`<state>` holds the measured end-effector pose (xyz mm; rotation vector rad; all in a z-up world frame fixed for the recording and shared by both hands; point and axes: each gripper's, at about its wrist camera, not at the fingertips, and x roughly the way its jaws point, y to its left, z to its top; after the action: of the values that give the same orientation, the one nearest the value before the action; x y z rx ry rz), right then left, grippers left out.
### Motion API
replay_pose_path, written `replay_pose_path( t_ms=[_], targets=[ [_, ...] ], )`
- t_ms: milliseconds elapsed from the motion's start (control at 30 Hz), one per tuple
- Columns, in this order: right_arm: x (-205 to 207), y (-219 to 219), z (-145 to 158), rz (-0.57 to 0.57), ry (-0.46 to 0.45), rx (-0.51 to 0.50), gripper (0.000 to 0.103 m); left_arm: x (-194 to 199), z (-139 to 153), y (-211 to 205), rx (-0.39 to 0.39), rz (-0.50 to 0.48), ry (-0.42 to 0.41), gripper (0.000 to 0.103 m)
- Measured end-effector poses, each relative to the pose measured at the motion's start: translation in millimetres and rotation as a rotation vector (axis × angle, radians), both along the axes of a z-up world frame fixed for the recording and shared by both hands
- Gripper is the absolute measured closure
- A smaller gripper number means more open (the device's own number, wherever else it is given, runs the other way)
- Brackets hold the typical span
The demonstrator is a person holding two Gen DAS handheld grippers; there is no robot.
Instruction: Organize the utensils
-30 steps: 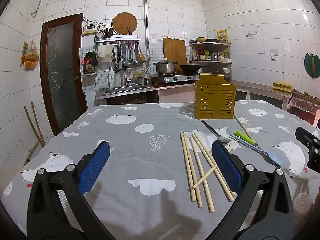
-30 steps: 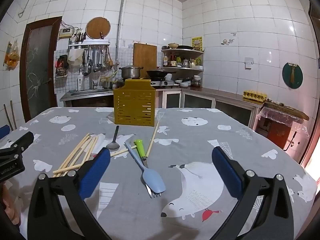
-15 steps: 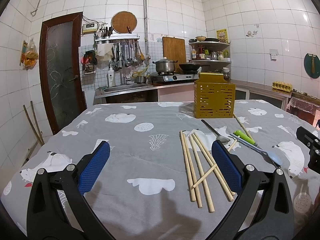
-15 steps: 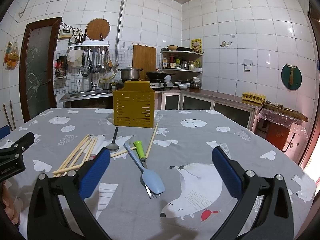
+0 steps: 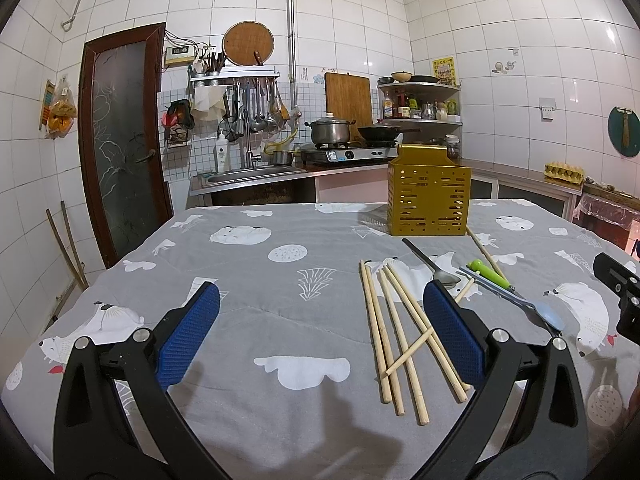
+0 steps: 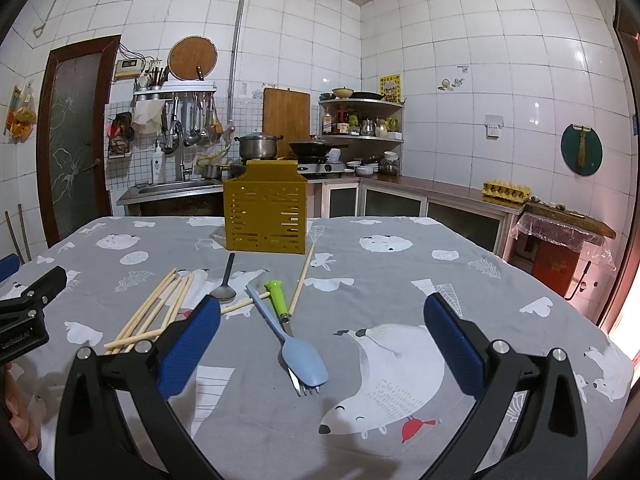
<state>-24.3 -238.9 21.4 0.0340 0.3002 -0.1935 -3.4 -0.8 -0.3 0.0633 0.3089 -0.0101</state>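
Chopsticks point(image 5: 394, 332) lie loose on the grey bear-print tablecloth point(image 5: 280, 320) in the left wrist view, w/ the left gripper point(image 5: 322, 332) hovering low over the cloth, fingers spread wide, nothing between them. Its right pad point(image 5: 452, 330) sits just in front of the chopstick bundle. Vs. a sec ago: basically no change, same hover, same spread. Yellow slotted holder point(image 5: 428, 196) stands upright at the far side of the table. Dark metal spoon point(image 5: 434, 266) lies between holder and chopsticks; green-handled utensil point(image 5: 490, 274) and blue spoon point(image 5: 520, 300) off to the right. Only this view shows the bare left half of the cloth.

Right wrist view: right gripper point(image 6: 322, 334) also wide apart and empty, hovering, unchanged from before. Blue spoon point(image 6: 294, 340) lies btwn the fingers, overlapping a fork w/ tines point(image 6: 308, 390) poking out under its bowl, a detail the left view misses. One stray chopstick point(image 6: 302, 280) leans from the holder point(image 6: 266, 210) toward the green handle point(image 6: 277, 294). Chopstick pile point(image 6: 154, 314) sits left, partly behind the left pad point(image 6: 188, 346).
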Motion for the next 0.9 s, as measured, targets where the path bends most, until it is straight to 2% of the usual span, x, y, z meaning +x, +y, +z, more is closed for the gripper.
replay_pose_path(
  t_ms=[900],
  targets=[
    [0.2,-2.6,-1.4,0.000,0.003,-0.002,0.004,0.7,0.0,0.9,-0.002,0.000,0.001,0.005]
  ],
)
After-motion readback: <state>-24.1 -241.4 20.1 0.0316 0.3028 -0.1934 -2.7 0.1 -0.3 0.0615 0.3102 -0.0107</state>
